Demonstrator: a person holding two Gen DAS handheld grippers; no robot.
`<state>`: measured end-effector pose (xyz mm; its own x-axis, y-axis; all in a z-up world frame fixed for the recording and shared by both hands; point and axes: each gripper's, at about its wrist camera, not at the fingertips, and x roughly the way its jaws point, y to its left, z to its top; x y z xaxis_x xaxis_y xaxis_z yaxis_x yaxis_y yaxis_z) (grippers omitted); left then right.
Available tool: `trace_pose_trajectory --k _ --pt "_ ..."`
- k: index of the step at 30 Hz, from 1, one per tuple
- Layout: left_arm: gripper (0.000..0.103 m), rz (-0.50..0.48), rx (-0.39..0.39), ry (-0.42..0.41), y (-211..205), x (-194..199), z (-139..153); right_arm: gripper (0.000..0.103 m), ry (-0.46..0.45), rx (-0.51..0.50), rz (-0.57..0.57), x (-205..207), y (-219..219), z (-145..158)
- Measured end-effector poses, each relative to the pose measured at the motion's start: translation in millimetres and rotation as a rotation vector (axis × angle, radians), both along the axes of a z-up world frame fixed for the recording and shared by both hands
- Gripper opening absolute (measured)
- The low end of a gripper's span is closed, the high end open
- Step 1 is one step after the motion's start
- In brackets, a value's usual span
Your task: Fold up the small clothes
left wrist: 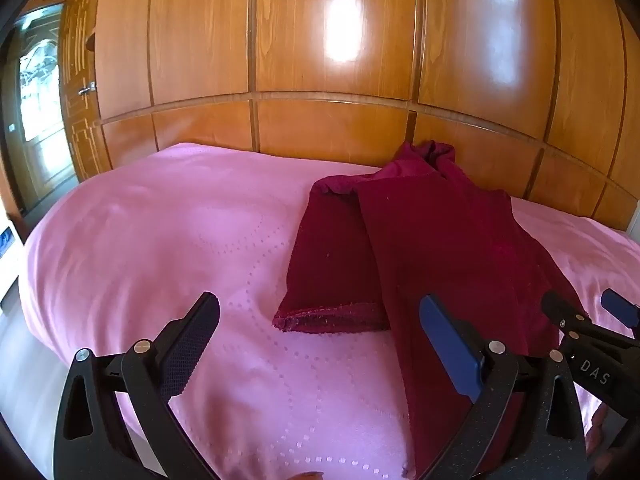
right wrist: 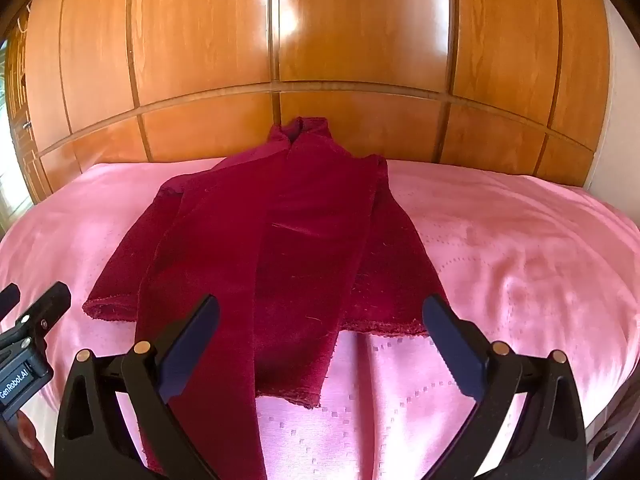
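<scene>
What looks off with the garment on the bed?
The dark red garment lies unevenly on the pink bedspread: a long strip trails toward the near edge, past the frayed hem, and the far end is bunched. Both tongs are open, holding nothing.

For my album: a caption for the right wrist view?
Open right gripper poised above a dark red garment on a pink bedspread.

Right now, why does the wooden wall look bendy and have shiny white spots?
In both wrist views the fisheye lens curves the straight wardrobe panels; in the left wrist view the white glare is light bouncing off glossy wood; the right wrist view shows softer glare.
</scene>
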<state>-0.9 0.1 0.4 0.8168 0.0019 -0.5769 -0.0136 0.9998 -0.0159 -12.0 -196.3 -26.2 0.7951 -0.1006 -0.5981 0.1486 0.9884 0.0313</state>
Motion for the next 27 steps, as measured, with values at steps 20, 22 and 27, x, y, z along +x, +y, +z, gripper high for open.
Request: trace_pose_trajectory --k 20,22,27 --pt "0.099 -0.008 0.011 0.015 -2.3 -2.4 -8.5 0.101 -0.026 0.019 0.017 -6.4 -1.1 -0.5" --pt "0.099 -0.007 0.014 0.013 -2.6 -2.1 -8.1 0.101 -0.046 0.025 0.022 -7.9 -1.8 3.7" --pt "0.099 -0.007 0.016 0.014 -3.6 -3.1 -8.1 0.101 -0.054 0.019 0.028 -7.7 0.2 8.7"
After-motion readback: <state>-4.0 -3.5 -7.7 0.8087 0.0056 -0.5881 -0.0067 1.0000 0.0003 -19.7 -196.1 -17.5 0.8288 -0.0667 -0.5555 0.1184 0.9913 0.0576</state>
